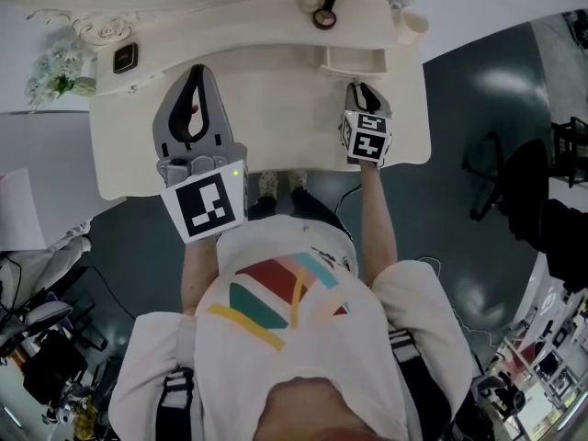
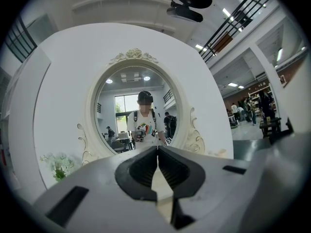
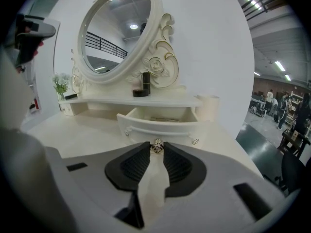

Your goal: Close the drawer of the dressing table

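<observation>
The white dressing table (image 1: 276, 118) has a small drawer (image 1: 354, 60) standing pulled out at its right, below the raised shelf. In the right gripper view the drawer front (image 3: 167, 128) faces me with a small metal knob (image 3: 156, 147) at its middle. My right gripper (image 3: 156, 149) has its fingertips closed on that knob; in the head view the right gripper (image 1: 361, 88) sits just in front of the drawer. My left gripper (image 1: 195, 73) hangs over the table's left half, shut and empty, pointing at the oval mirror (image 2: 136, 106).
On the shelf stand a dark round compact (image 1: 324, 16) with a tube (image 3: 146, 83), a cream cup (image 1: 411, 24), a small black box (image 1: 126, 58) and white flowers (image 1: 55, 73). A dark stand (image 1: 496, 177) is on the floor to the right.
</observation>
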`<control>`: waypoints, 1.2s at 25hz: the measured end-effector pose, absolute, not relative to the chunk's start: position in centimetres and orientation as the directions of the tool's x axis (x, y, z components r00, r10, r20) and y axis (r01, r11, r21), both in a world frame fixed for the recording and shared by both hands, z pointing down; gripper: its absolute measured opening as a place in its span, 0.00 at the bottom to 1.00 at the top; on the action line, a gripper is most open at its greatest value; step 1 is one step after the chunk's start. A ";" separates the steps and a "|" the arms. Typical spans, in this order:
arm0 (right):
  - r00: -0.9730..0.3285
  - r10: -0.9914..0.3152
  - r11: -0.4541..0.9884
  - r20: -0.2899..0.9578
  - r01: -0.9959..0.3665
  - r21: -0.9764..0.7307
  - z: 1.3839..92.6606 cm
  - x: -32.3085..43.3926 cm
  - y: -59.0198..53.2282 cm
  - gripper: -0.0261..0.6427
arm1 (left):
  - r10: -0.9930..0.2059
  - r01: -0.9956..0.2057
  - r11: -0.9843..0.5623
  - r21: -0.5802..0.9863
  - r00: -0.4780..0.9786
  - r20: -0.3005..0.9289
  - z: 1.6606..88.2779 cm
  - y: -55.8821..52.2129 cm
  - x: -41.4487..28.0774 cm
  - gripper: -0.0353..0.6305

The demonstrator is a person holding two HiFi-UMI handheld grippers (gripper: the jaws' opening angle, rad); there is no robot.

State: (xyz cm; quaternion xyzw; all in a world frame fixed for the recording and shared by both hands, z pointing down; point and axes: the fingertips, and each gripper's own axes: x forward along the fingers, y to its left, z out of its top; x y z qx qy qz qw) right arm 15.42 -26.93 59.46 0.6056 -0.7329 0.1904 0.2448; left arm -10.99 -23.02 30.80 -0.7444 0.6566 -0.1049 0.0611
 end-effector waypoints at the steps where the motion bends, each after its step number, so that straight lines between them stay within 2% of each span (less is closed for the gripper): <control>1: -0.146 -0.795 0.195 0.589 -0.981 0.020 59.4 15.4 -26.9 0.15 | -0.990 -0.965 -0.130 -0.229 0.116 0.076 30.8 -23.0 -10.9 0.06; 30: -0.128 -0.798 0.210 0.589 -0.975 0.073 58.8 15.4 -28.6 0.14 | -0.992 -0.968 -0.108 -0.226 0.091 0.087 31.2 -24.1 -11.9 0.06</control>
